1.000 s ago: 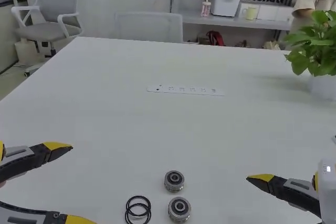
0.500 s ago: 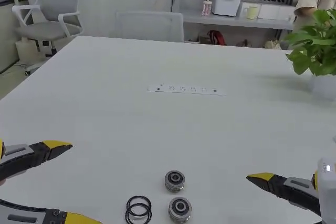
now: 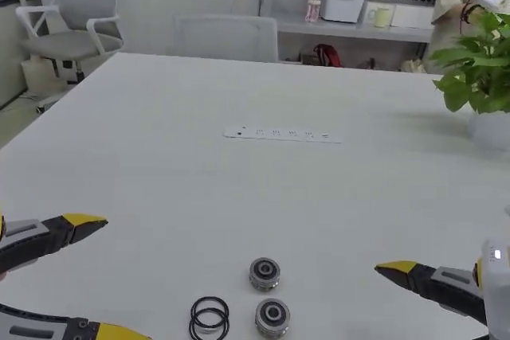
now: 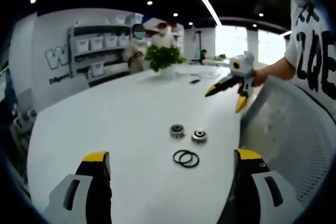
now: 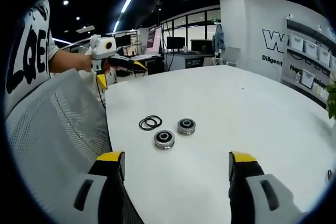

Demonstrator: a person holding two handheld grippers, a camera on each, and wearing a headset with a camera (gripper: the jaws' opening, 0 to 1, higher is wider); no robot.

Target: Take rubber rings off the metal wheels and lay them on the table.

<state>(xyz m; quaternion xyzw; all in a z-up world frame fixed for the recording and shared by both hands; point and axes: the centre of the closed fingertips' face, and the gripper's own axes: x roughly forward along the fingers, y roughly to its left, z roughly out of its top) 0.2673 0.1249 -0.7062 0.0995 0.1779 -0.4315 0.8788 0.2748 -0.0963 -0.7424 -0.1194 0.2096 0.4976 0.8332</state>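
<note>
yellow-tipped left gripper [image 3: 94, 276] and right gripper [image 4: 224, 102] both gape empty; the round silver metal wheels [image 3: 264, 273] lie between them, thin black rubber rings [image 3: 209, 316] just beside, leftward.

Two thin black rubber rings [image 3: 209, 316] lie flat on the white desk [image 3: 239, 189], one overlapping the other. Just right of them in the head view stands the nearer wheel [image 3: 272, 316], silver metal, flat on one face, dark centre upward. The farther wheel [image 3: 264, 273] looks alike, just beyond it, apart
</note>
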